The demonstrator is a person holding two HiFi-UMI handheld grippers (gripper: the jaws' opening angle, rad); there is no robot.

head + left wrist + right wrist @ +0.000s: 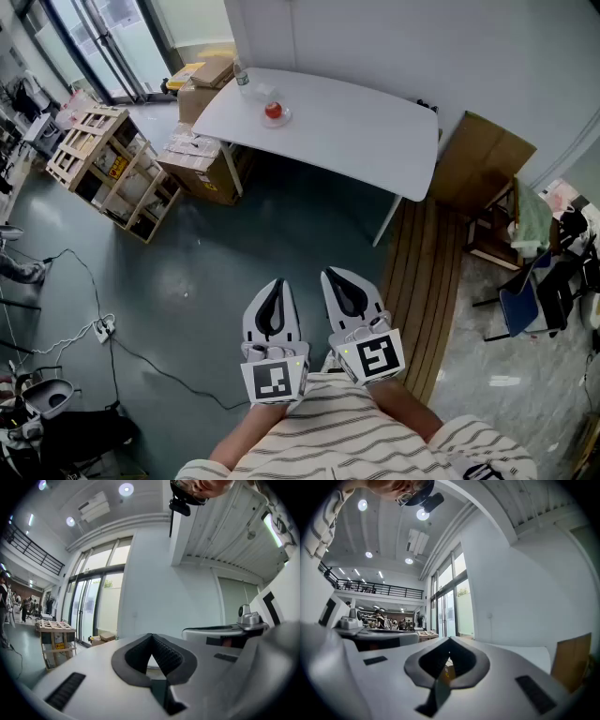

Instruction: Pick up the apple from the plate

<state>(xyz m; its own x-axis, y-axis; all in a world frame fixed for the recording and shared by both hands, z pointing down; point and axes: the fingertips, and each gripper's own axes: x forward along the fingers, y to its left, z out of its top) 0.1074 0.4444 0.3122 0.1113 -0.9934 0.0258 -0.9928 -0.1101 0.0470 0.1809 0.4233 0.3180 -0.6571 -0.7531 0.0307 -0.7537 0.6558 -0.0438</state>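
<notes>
Red apple (pixel 273 111) sits on its plate (pixel 286 120) on the white table (pixel 366 131), well ahead of both our pairs of jaws and a little to their left. We hold the left gripper (pixel 276 283) and the right gripper (pixel 330 275) level, side by side, each with jaws pressed together on nothing.

Red apple (pixel 273 110) on clear plate (pixel 284 118), far white table (pixel 356 131)
</notes>
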